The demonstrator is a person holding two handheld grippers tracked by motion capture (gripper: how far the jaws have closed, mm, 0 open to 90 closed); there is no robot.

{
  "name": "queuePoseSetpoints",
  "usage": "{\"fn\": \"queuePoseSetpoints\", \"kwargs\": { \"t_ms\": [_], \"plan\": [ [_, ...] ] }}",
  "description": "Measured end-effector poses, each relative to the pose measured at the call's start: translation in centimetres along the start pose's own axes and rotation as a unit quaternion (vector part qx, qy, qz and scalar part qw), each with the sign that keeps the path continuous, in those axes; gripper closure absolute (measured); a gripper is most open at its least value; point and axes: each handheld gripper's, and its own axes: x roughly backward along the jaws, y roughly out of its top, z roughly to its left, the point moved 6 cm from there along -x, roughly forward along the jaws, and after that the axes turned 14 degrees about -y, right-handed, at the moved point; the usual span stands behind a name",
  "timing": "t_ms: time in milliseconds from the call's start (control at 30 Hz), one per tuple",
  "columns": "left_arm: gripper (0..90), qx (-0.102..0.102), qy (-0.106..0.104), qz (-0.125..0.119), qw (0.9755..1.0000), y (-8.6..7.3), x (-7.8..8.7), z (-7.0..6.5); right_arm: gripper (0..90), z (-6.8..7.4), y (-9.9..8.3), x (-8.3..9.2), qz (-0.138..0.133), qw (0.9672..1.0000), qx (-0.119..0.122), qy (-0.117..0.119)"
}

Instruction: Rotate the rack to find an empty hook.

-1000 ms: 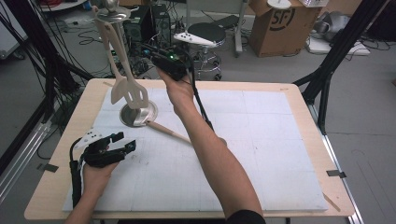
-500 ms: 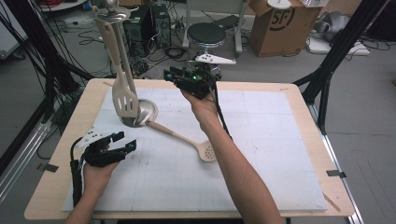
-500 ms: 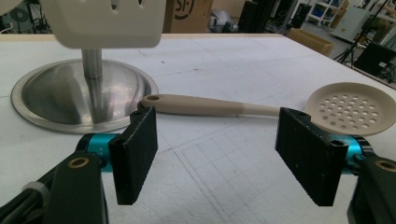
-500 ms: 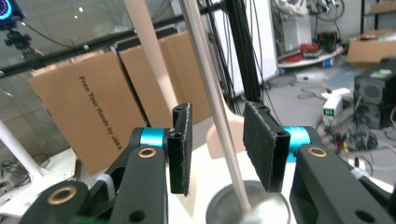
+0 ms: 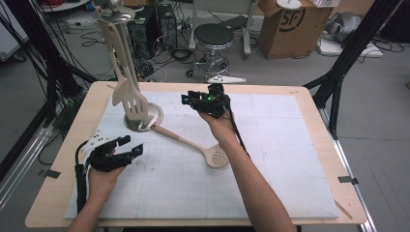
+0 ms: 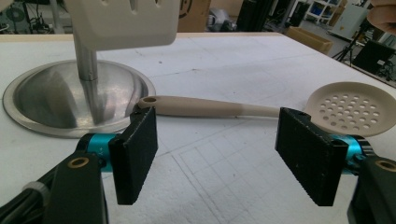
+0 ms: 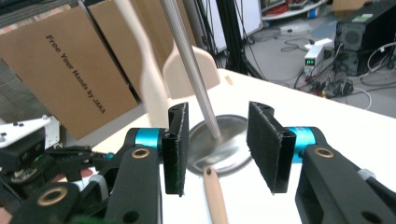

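Lying flat on surface (image 5: 290, 159): skimmer (image 5: 216, 156), perforated bowl toward person, handle end touching stand (image 5: 143, 118) base. Slotted turner (image 5: 130, 96) hangs on stand rod. Right claw (image 5: 189, 99) held above surface, behind skimmer, jaws partway apart and just been opening, nothing gripped; skimmer handle tip below gap in right gripper view. Left claw (image 5: 134, 146) near front-left, wide open, empty, facing skimmer handle.

A white gridded mat (image 5: 270, 159) covers the wooden table (image 5: 63, 174), bearing a skimmer (image 5: 193, 145).
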Motion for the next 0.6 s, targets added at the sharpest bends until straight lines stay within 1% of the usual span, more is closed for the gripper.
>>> {"fn": "queuePoseSetpoints", "kwargs": {
  "t_ms": [67, 100, 200, 267, 333, 367, 433, 467, 500, 533, 600],
  "plan": [
    [30.2, -0.001, 0.000, 0.000, 1.0000, 0.0, 0.0, 0.0, 58.7, -0.2, -0.4, 0.0, 0.005, 1.0000, -0.001, -0.001],
    [30.2, -0.001, 0.000, 0.000, 1.0000, 0.0, 0.0, 0.0, 58.8, -0.4, -0.7, 0.0, 0.008, 1.0000, 0.002, -0.006],
    [30.2, -0.002, 0.000, 0.002, 1.0000, 0.0, -0.1, 0.0, 58.5, -0.9, -1.8, -0.1, 0.029, 0.9994, 0.010, -0.012],
    [30.2, -0.001, 0.000, 0.001, 1.0000, 0.0, -0.1, -0.1, 58.0, -1.1, -2.4, -0.3, 0.039, 0.9991, 0.009, -0.013],
    [30.2, -0.001, 0.000, 0.002, 1.0000, 0.0, -0.1, -0.1, 56.7, -1.3, -3.2, -0.5, 0.058, 0.9982, 0.005, -0.011],
    [30.2, 0.000, -0.001, 0.002, 1.0000, 0.0, -0.2, -0.1, 56.5, -1.4, -3.5, -0.7, 0.063, 0.9979, 0.008, -0.013],
    [30.3, -0.001, 0.001, 0.001, 1.0000, 0.0, -0.2, 0.0, 56.4, -1.4, -4.3, -1.0, 0.082, 0.9963, 0.020, -0.017],
    [30.3, -0.003, 0.000, 0.002, 1.0000, 0.0, -0.1, 0.0, 57.6, -1.3, -4.6, -1.1, 0.089, 0.9953, 0.030, -0.024],
    [30.2, -0.002, 0.000, 0.001, 1.0000, 0.0, -0.1, 0.0, 59.5, -1.2, -5.0, -1.2, 0.095, 0.9940, 0.046, -0.027],
    [30.3, -0.003, 0.002, 0.001, 1.0000, 0.0, -0.1, 0.0, 59.1, -1.1, -5.2, -1.3, 0.103, 0.9928, 0.056, -0.027],
    [30.2, -0.003, 0.002, 0.001, 1.0000, 0.0, -0.1, 0.0, 58.9, -0.6, -5.8, -1.6, 0.122, 0.9892, 0.076, -0.029]
  ]
}}
